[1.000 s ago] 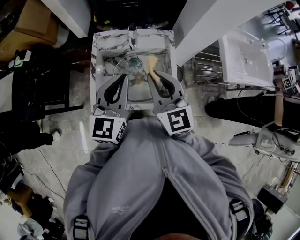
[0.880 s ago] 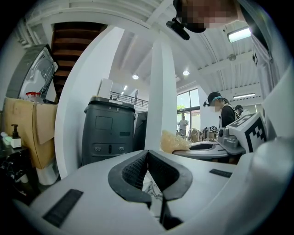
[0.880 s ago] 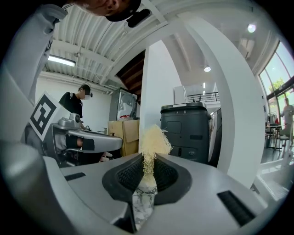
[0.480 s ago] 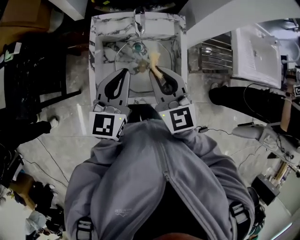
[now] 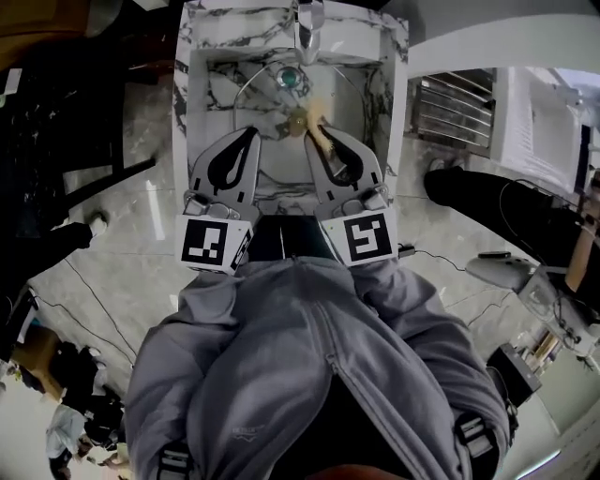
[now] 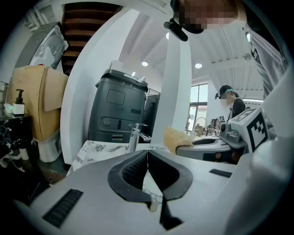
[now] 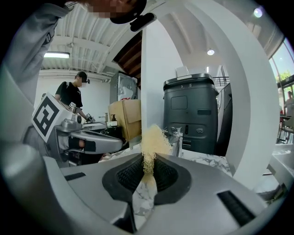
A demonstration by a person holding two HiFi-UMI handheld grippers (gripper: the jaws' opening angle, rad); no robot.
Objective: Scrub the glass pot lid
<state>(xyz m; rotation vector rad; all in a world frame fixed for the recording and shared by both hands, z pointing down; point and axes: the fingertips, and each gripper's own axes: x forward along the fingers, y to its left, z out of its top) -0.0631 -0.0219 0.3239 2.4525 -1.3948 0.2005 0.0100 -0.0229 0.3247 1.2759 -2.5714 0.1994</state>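
The glass pot lid with a teal knob lies in the marble sink, under the tap. Both grippers hover side by side over the sink's near half. My left gripper is shut, with nothing between its jaws. My right gripper is shut on a tan fibrous scrubber, whose tuft sticks out past the tips just short of the lid's knob. From the left gripper view the scrubber shows at the right.
A wire rack and a white basin stand to the right of the sink. A dark chair frame is on the left. A grey bin stands behind the sink. A person works in the background.
Both grippers have sunk together toward the sink, which now fills more of the top of the head view. The scrubber stays in the right jaws.
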